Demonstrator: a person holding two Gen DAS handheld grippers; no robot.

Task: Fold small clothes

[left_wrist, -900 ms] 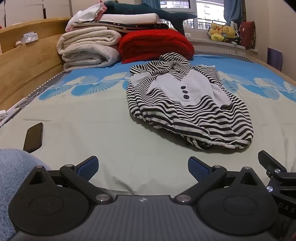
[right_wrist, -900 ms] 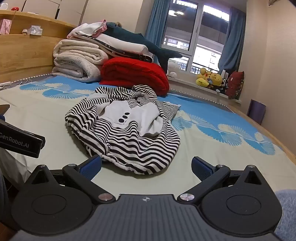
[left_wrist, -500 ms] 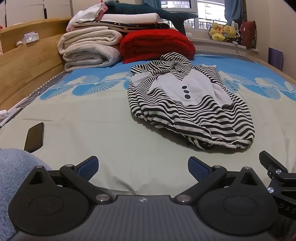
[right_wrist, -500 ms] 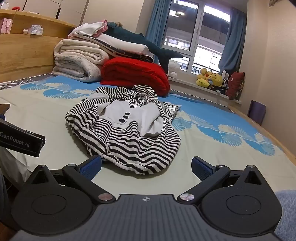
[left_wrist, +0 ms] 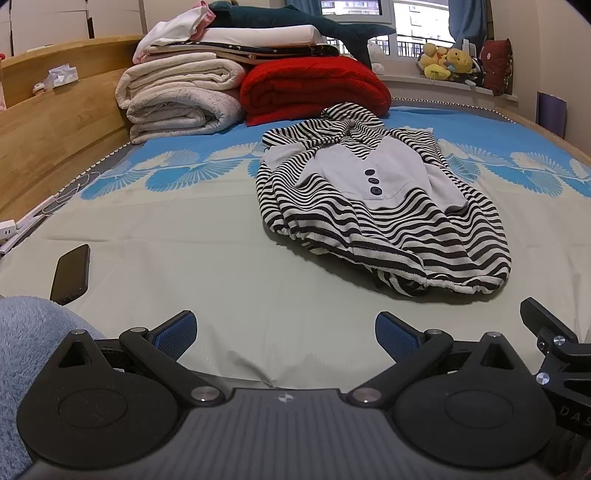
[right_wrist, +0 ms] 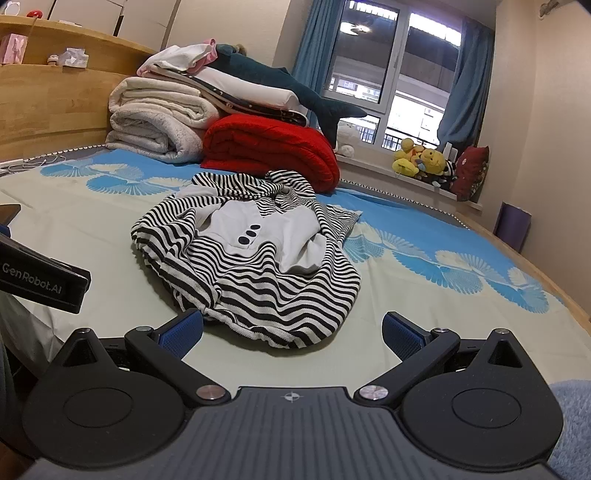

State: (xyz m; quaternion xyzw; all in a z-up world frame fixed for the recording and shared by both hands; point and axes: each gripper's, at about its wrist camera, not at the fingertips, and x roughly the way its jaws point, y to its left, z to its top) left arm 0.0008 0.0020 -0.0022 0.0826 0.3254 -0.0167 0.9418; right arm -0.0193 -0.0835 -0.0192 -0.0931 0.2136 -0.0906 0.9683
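While both grippers sit low over the bed, the scene reads, left to right in each frame:

Sleeve: pale blue fleece [left_wrist: 26, 350], lower left corner of the left wrist view, beside the gripper body.

Phone: dark slab [left_wrist: 71, 272], left edge of the left wrist view, flat on the sheet, well apart from the garment.

Headboard: light wood [left_wrist: 55, 122], upper left; small items on its ledge, too small to tell.

Blankets: cream stack [left_wrist: 181, 99], upper left of centre, rolled and folded; red quilt [left_wrist: 314, 88] just beside it on the right, touching.

Plush shark: dark teal [left_wrist: 306, 24], lying across the top of the stacks.

Garment: black-and-white striped piece [left_wrist: 384, 210] with a pale grey front panel and three dark buttons, centre to right of centre in the left wrist view, crumpled on the bed sheet [left_wrist: 166, 236], unfolded. In the right wrist view it lies at centre [right_wrist: 251, 254], its near hem just above the left fingertip.

Left gripper: [left_wrist: 284, 332] bottom centre, jaws spread wide, only bare sheet between the blue pads [left_wrist: 177, 330].

Right gripper: [right_wrist: 291, 332] bottom centre of its own view, jaws released wide, gripping nothing; the garment's hem lies just beyond the pads, touching not certain.

Windowsill: yellow plush toys [right_wrist: 421, 162], upper right.
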